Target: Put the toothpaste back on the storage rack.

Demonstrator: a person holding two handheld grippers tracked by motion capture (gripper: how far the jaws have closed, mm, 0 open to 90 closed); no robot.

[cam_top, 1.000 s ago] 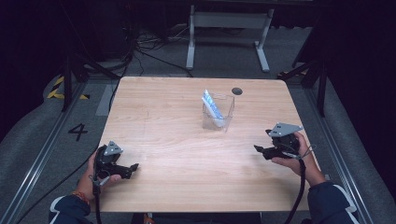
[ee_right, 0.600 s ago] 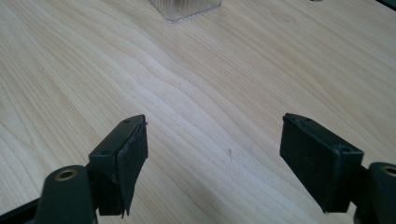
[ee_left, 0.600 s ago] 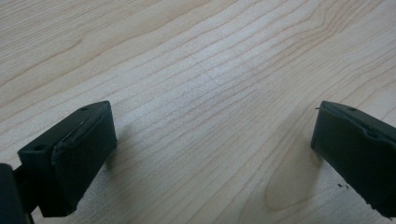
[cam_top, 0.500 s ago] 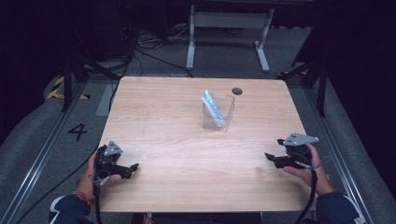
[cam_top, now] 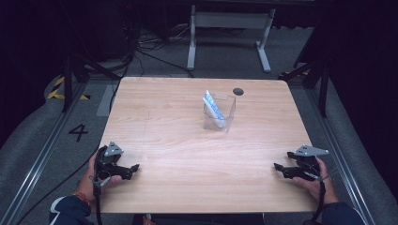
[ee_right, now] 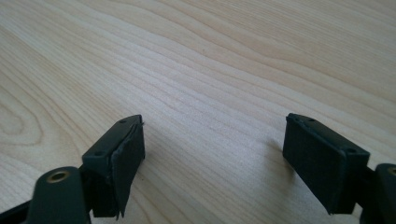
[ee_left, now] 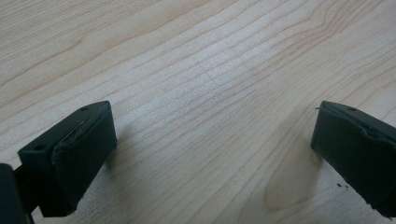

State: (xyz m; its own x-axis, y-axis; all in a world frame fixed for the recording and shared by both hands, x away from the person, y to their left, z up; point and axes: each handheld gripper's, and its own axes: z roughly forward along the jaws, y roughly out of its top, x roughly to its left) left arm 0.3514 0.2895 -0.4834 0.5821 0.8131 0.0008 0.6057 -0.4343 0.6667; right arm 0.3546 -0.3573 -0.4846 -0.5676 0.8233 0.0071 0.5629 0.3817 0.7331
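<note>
Resting low at the table's [cam_top: 187, 140] near corners, left gripper [cam_top: 131, 169] and right gripper [cam_top: 280, 168] both wide and empty, right jaws just opened further with nothing between. Well apart from the clear box [cam_top: 220, 112] holding a blue-white packet [cam_top: 212, 107] mid-table. Risk on any reach: tipping the light box, likely from a jaw clipping its wall.

Pale matt wood-grain table [cam_top: 187, 140]; clear glossy plastic box [cam_top: 220, 114]; matt black tongs [ee_left: 205, 158].
</note>
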